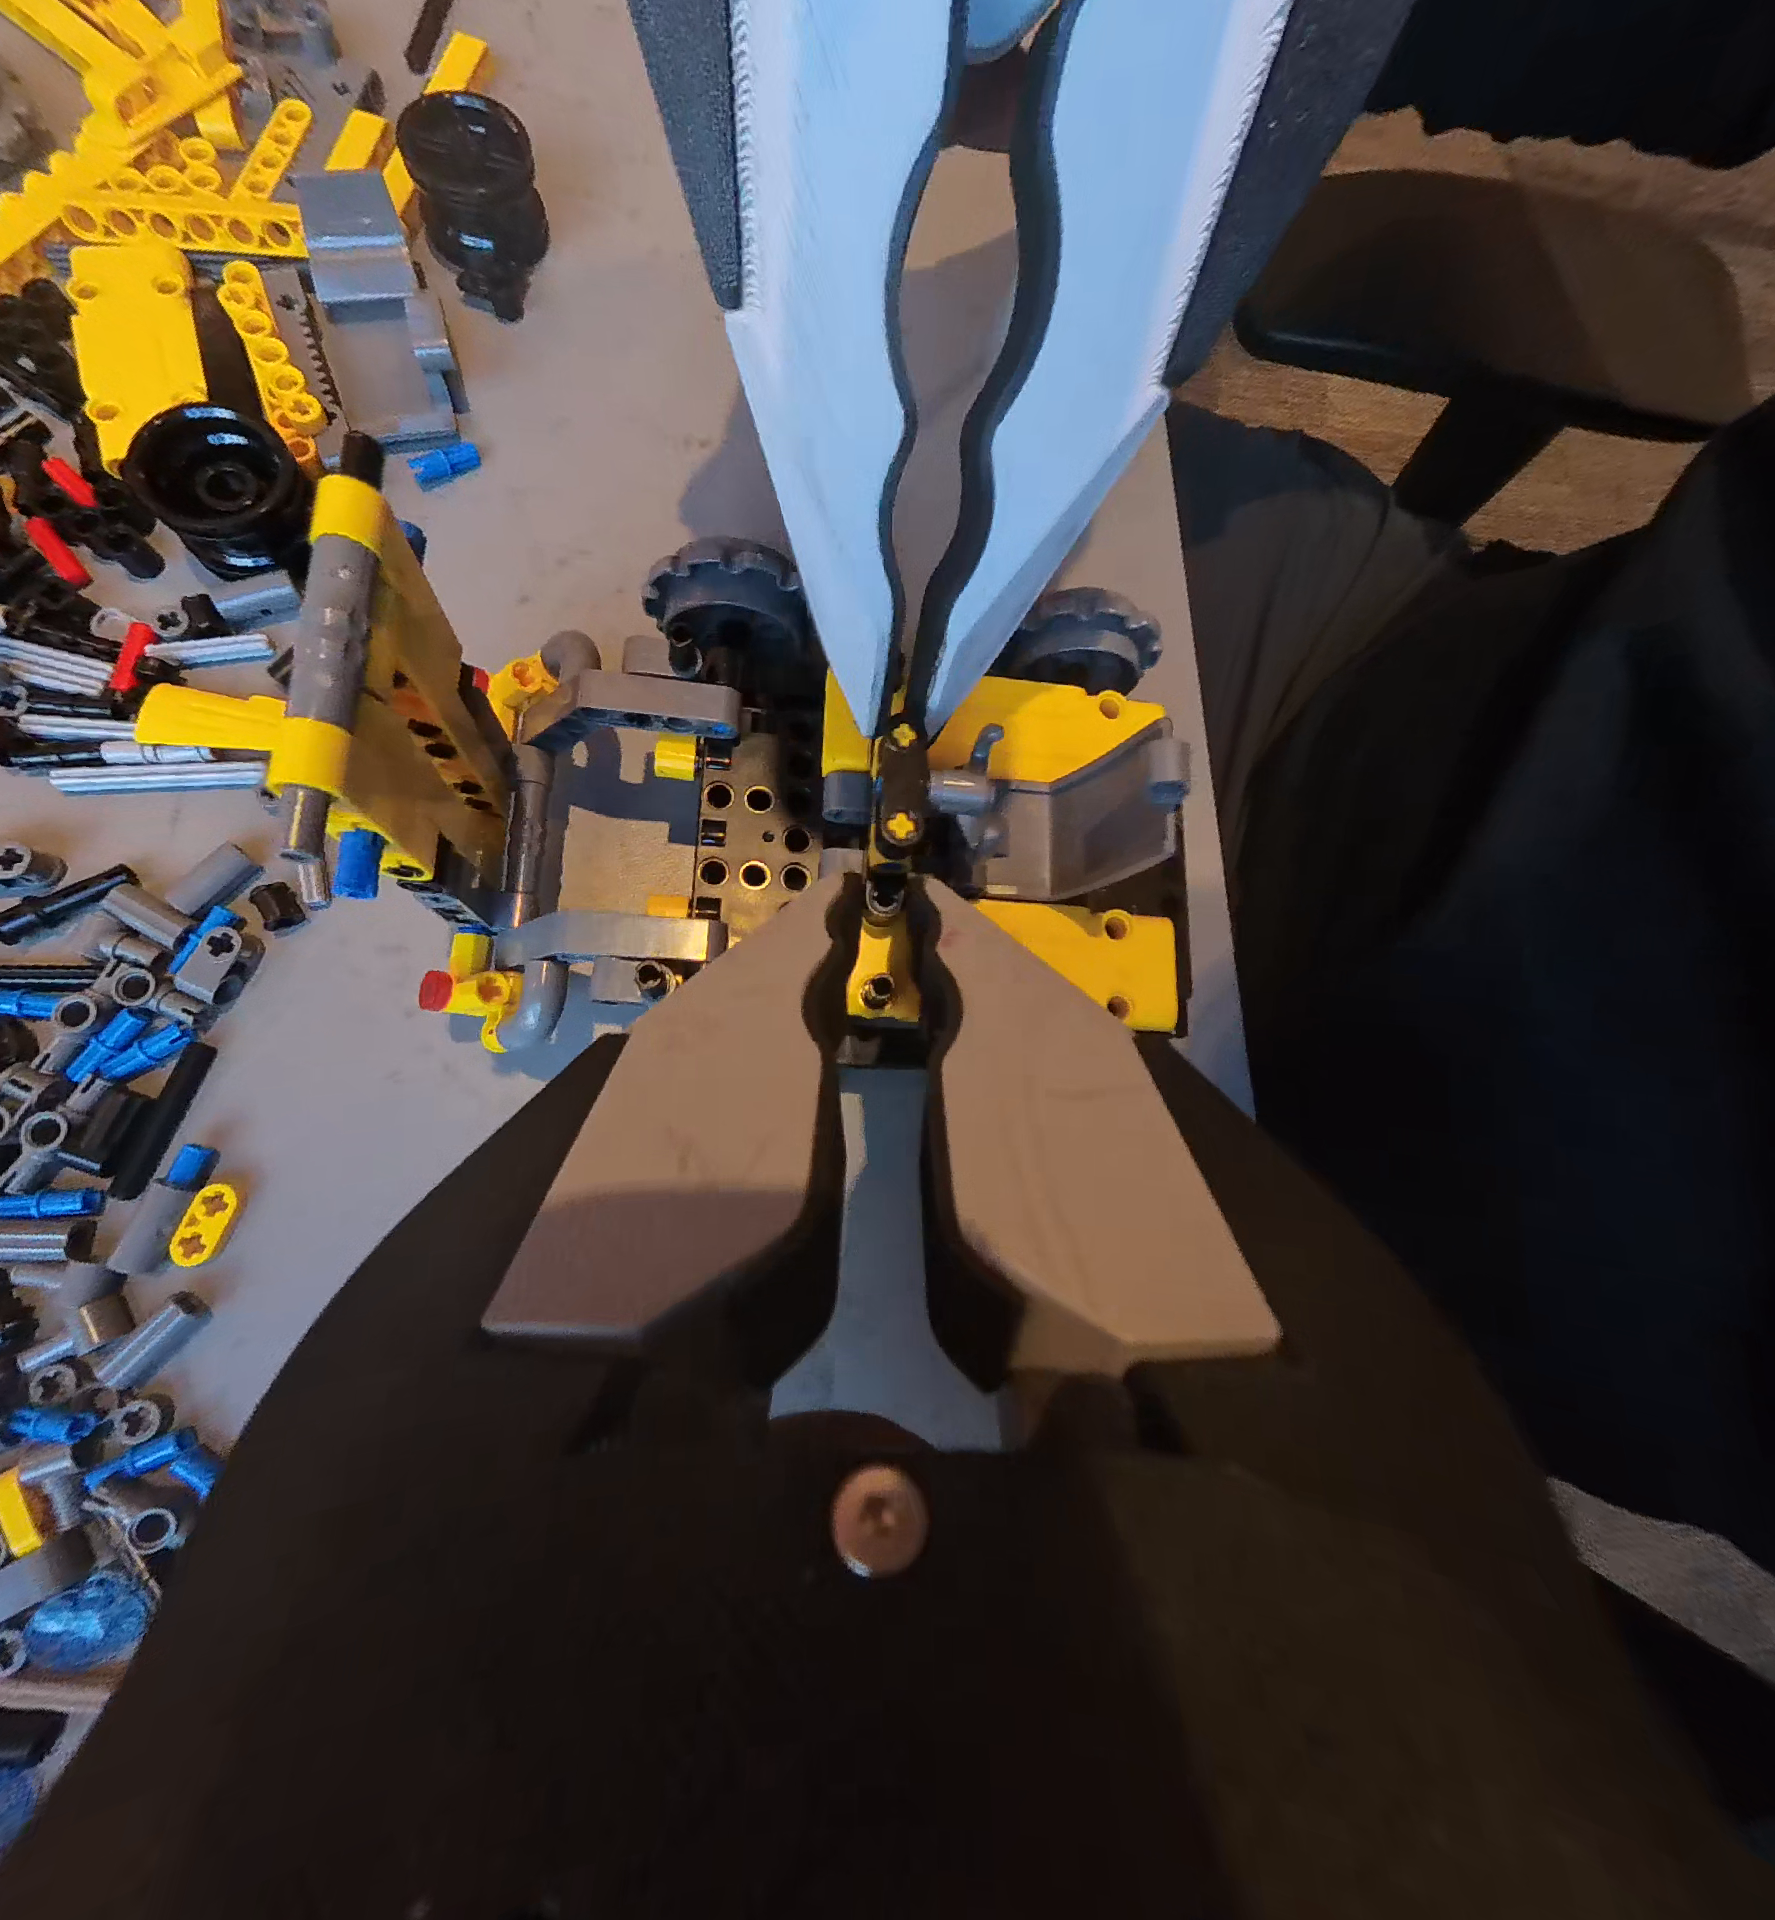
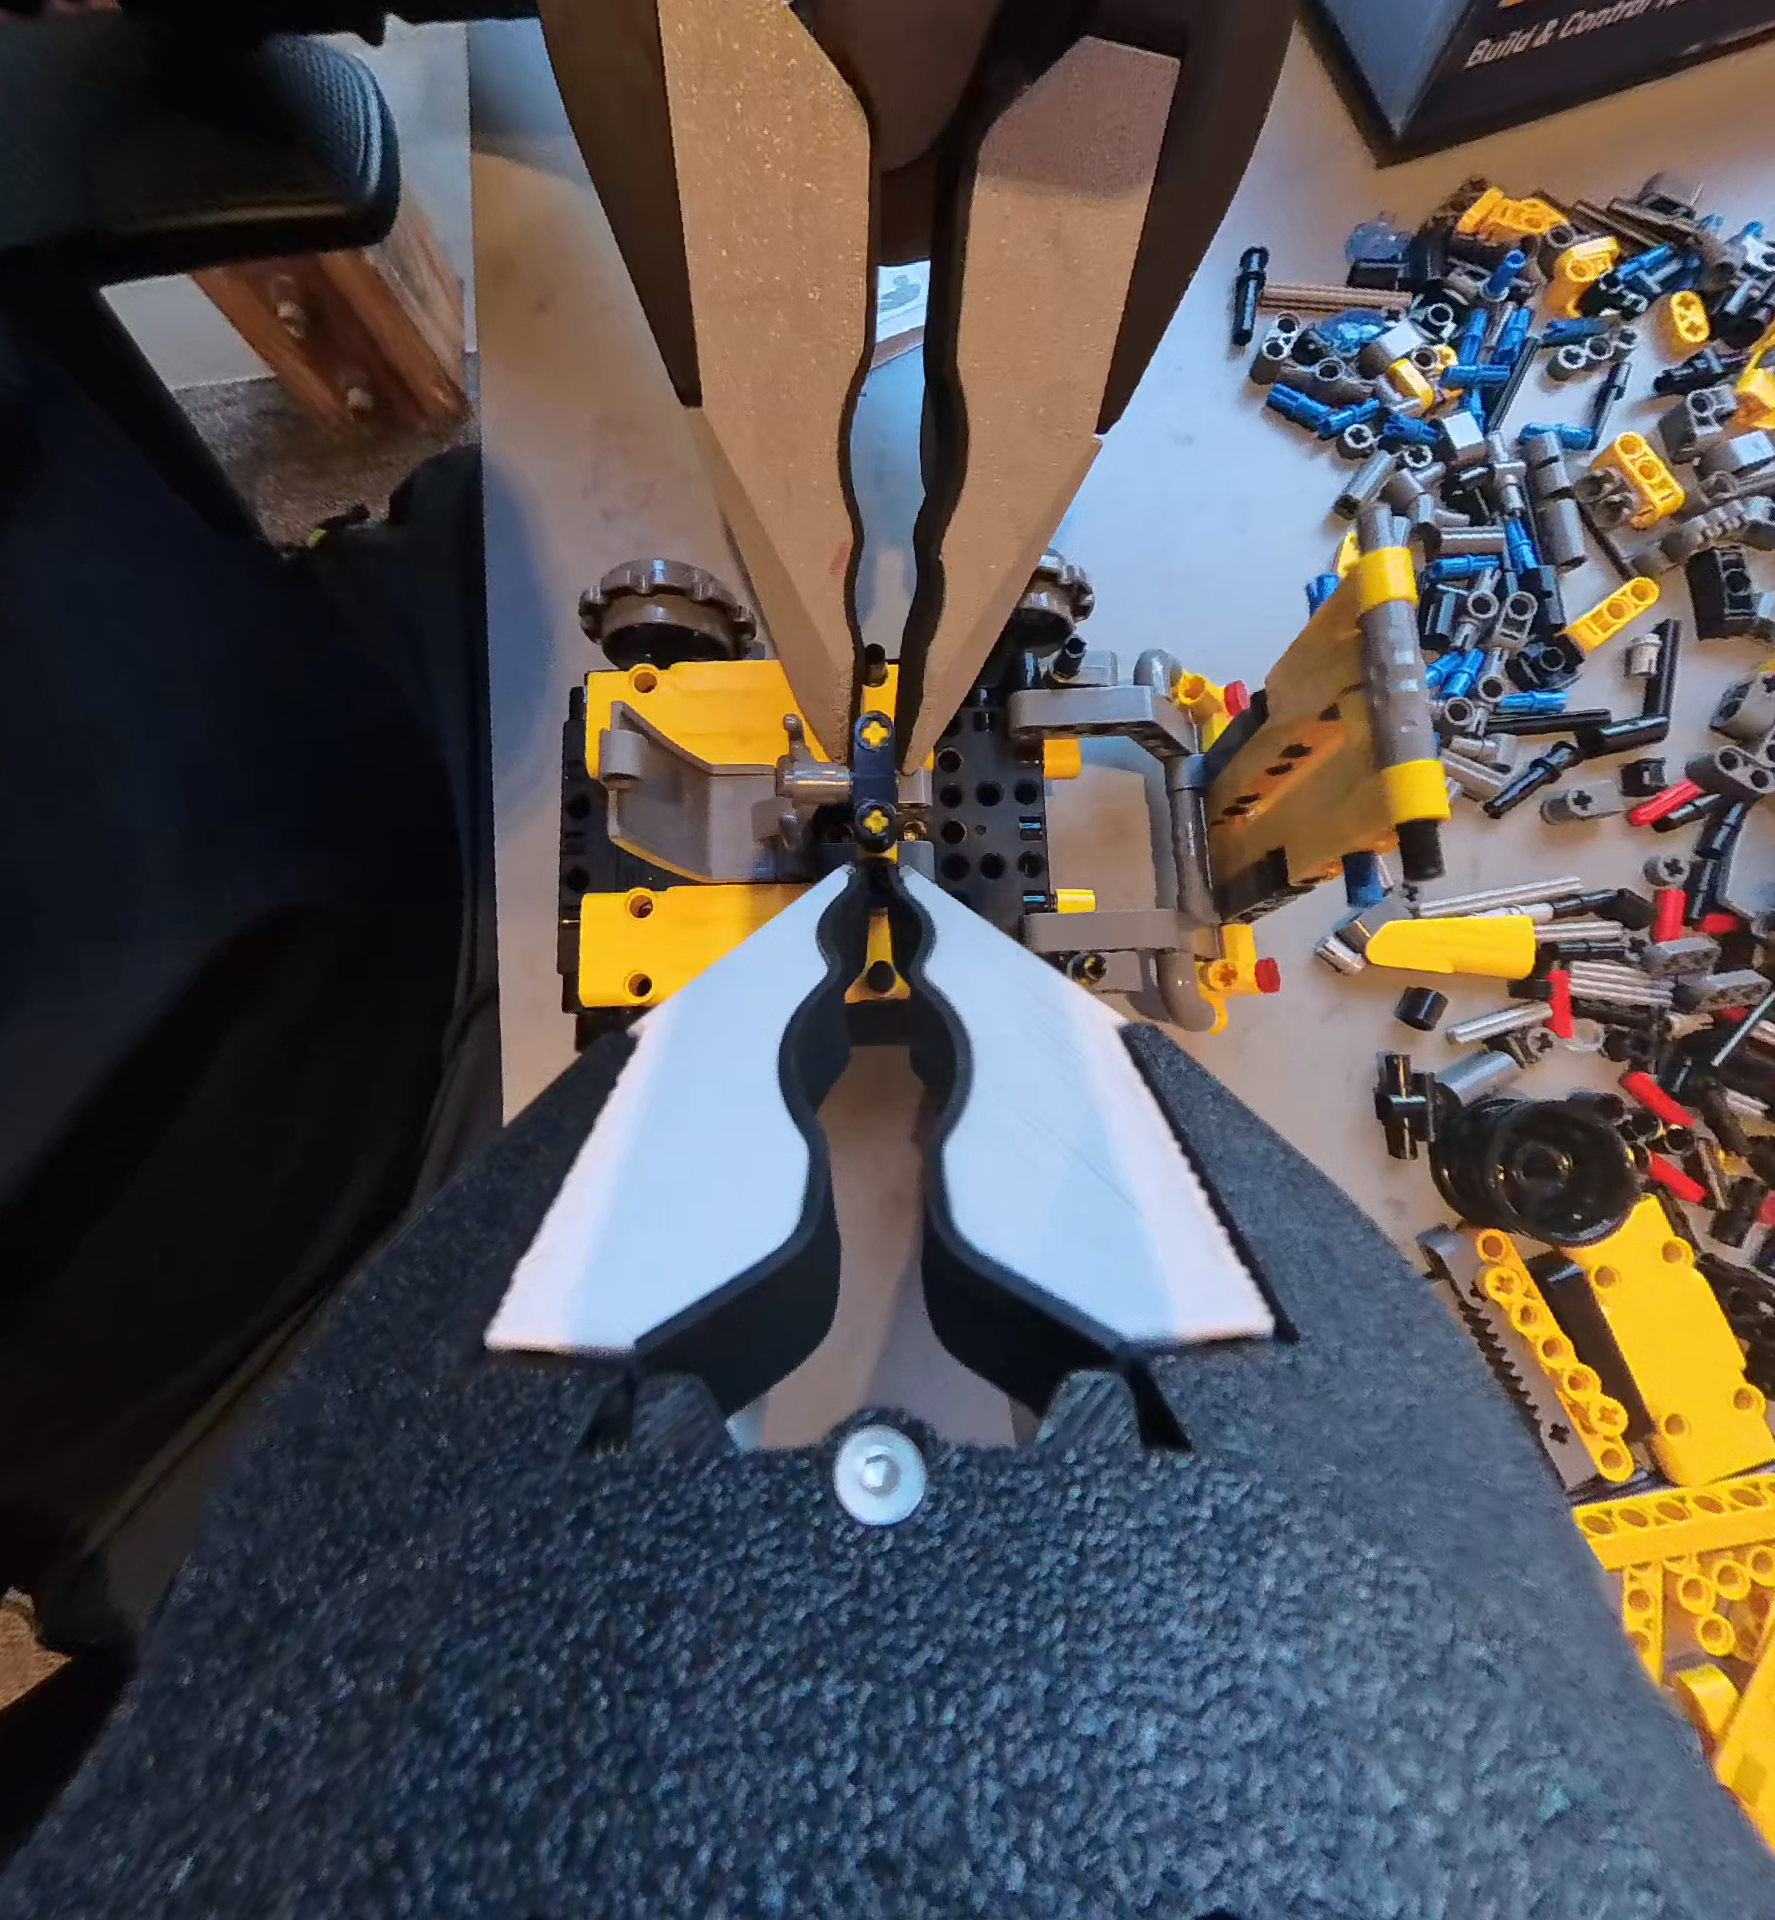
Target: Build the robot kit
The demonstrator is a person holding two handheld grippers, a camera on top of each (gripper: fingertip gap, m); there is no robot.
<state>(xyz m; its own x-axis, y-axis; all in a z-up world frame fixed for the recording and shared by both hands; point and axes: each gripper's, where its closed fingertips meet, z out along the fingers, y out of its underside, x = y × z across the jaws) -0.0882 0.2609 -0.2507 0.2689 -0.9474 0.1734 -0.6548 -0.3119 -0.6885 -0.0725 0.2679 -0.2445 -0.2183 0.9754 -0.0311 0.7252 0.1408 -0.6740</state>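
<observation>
Toy vehicle [image 1: 862, 831] on worktop [image 1: 602, 436] edge | left tool [image 1: 888, 883] nearly closed, pinching black link [image 1: 902, 795] | right tool [image 2: 872, 878] pinching the link's opposite end | loose bricks [image 2: 1589, 520] alongside

a pale table [image 1: 602, 436] carries a yellow brick vehicle [image 1: 1059, 727] beside scattered loose bricks [image 1: 83, 1039].

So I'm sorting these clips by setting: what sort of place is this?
Probably a desk at home or in an office used for toy building: a heap of loose plastic building pieces, a half-built yellow vehicle on the table, and an office chair beside it.
</observation>
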